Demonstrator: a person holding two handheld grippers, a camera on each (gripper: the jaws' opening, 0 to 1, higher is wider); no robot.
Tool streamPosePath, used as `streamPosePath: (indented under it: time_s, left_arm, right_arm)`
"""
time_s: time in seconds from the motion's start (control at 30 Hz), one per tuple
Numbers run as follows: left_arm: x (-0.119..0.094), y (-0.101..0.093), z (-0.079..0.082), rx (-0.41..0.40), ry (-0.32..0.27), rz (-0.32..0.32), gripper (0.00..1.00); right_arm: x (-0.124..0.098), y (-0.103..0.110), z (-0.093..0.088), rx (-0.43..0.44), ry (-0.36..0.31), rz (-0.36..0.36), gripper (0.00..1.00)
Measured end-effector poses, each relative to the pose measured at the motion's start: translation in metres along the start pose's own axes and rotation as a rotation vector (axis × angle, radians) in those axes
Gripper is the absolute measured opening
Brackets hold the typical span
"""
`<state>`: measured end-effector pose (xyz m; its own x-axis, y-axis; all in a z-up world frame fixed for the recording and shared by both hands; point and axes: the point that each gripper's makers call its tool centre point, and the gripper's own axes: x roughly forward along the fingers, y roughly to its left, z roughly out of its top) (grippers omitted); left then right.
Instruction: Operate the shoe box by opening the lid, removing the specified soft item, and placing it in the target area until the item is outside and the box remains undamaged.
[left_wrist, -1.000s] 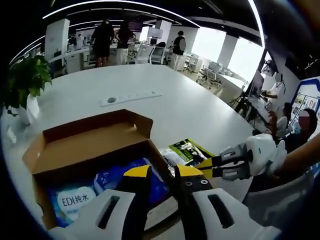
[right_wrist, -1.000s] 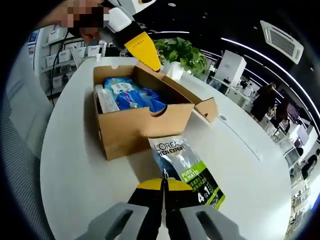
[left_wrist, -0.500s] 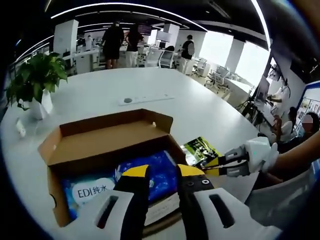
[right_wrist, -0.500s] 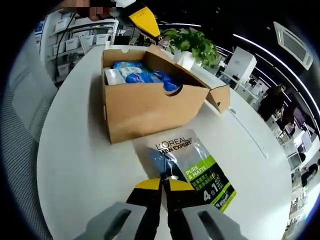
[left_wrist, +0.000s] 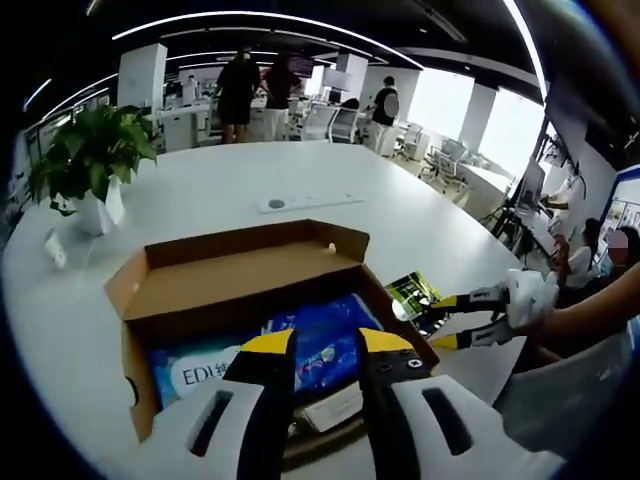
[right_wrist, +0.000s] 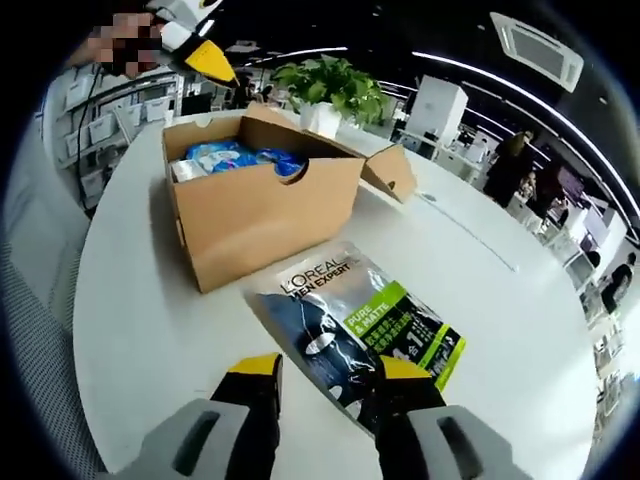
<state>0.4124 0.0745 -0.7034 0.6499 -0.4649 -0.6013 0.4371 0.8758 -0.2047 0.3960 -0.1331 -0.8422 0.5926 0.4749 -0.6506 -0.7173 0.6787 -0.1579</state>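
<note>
Pack (right_wrist: 355, 320) flat on desk (right_wrist: 140, 300), beside box (right_wrist: 260, 200), long way slanting off right fingers (right_wrist: 330, 382), open over near end. Left fingers (left_wrist: 327, 345) open above box.

Our left gripper view close above the open box (left_wrist: 240, 290), facing across the table (left_wrist: 200, 200), our right gripper view low beside the box (right_wrist: 255, 205), both sharing box and packet (right_wrist: 355, 325)
</note>
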Motion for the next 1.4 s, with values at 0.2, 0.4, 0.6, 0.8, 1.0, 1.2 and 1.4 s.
streamPosePath:
  time_s: [0.2, 0.4, 0.6, 0.8, 1.0, 1.2, 1.4]
  left_arm:
    - [-0.01, 0.007, -0.005, -0.001, -0.01, 0.001, 0.28]
    - [-0.021, 0.016, -0.01, -0.001, -0.015, 0.013, 0.31]
    - [-0.03, 0.025, -0.014, -0.005, -0.021, 0.023, 0.33]
    - [-0.038, 0.034, -0.017, -0.012, -0.025, 0.037, 0.33]
    - [-0.043, 0.041, -0.023, -0.016, -0.02, 0.051, 0.33]
    - [-0.046, 0.045, -0.024, -0.014, -0.019, 0.055, 0.34]
    - [-0.05, 0.053, -0.026, -0.01, -0.014, 0.069, 0.34]
  right_arm:
    - [-0.007, -0.013, -0.002, 0.116, -0.034, -0.026, 0.45]
    - [-0.011, -0.022, -0.012, 0.171, -0.022, -0.039, 0.58]
    - [-0.013, -0.032, -0.017, 0.229, -0.033, -0.07, 0.69]
    - [-0.012, -0.032, -0.02, 0.265, -0.041, -0.061, 0.69]
    - [-0.007, -0.029, -0.024, 0.266, -0.024, -0.064, 0.69]
    - [0.0, -0.028, -0.023, 0.277, -0.02, -0.084, 0.68]
    - [0.007, -0.032, -0.021, 0.282, -0.022, -0.114, 0.68]
